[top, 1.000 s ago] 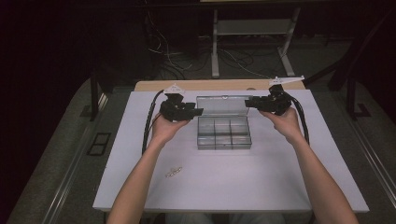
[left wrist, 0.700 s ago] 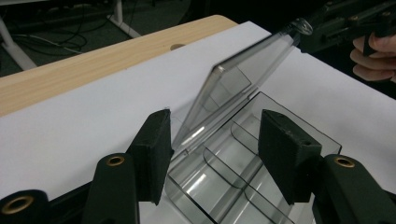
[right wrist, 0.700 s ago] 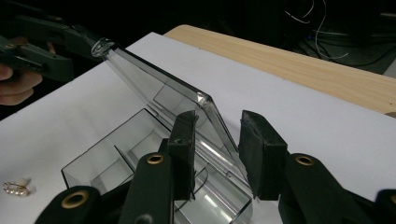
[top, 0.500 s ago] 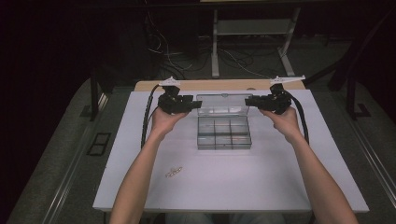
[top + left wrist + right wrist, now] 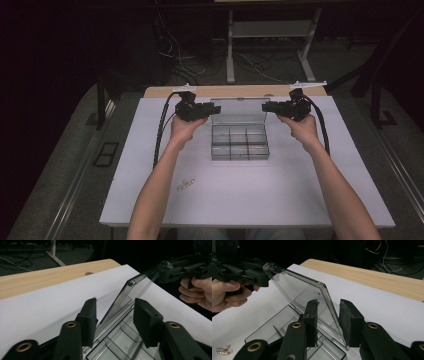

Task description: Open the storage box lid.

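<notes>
at the far middle of the white table [image 5: 300, 200], both forearms are stretching forward, the left gripper [image 5: 214, 108] and right gripper [image 5: 267, 106] each straddling a side edge of the clear box's [image 5: 240, 142] raised lid [image 5: 239, 110] (jaws parted, not touching).

Room mostly dark, light falls on the bench [image 5: 240, 200] only. Bench has a white top sheet; bare wood strip [image 5: 235, 91] shows along the far edge. Grey floor [image 5: 60, 165] around it, black floor plate [image 5: 106, 153] at left. Behind: white metal frame legs [image 5: 230, 55], loose cables [image 5: 200, 62] on the floor.
</notes>
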The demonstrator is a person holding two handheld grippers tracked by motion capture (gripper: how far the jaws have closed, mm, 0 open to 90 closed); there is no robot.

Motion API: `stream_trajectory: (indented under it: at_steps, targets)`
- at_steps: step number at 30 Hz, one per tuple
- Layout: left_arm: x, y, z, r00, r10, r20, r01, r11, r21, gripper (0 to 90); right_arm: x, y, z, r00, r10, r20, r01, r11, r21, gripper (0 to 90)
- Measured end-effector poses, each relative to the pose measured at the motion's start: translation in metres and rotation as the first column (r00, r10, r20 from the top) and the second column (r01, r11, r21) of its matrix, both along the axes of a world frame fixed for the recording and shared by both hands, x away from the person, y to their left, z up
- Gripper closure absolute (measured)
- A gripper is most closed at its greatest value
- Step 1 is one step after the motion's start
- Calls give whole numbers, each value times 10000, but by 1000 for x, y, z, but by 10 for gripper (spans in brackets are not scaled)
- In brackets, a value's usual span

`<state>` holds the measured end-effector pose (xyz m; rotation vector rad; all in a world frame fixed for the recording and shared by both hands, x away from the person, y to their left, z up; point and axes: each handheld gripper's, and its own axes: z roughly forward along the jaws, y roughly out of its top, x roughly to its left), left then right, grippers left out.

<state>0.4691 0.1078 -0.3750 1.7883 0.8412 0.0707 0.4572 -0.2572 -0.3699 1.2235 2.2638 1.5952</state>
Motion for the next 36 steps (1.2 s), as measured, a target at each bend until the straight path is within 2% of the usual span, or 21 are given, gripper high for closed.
stream_trajectory:
  at_steps: [1, 3, 9, 14, 22, 23, 30, 36]
  targets:
    - [0, -1, -1, 10000, 67, 0, -67, 10000, -64, 543, 0, 0, 0, 10000, 0, 0, 0, 10000, 0, 676]
    - [1, -1, -1, 9999, 161, 31, -161, 9998, -89, 614, 1, 1, 0, 10000, -34, 8, 34, 10000, -13, 676]
    - [2, -1, -2, 9993, 332, 163, -329, 9993, -180, 656, 3, 1, -4, 9999, -120, 35, 120, 9999, 121, 661]
    - [3, -1, -3, 9986, 447, 289, -443, 9989, -140, 667, 6, 4, -11, 9997, -161, -155, 164, 9998, 147, 627]
    - [4, -2, -4, 9977, 616, 296, -609, 9979, -226, 674, 11, 9, -22, 9988, -227, -429, 229, 9997, 44, 631]
    - [4, -2, -4, 9969, 750, 253, -743, 9969, -275, 674, 11, 9, -24, 9988, -214, -438, 218, 9997, 85, 631]
    - [5, -2, -6, 9962, 848, 175, -841, 9958, -353, 674, 13, 7, -31, 9981, -189, -589, 194, 9998, 71, 655]
    - [6, -3, -7, 9941, 1078, -71, -1080, 9933, -399, 659, 15, 6, -33, 9978, -168, -644, 177, 9997, 142, 666]
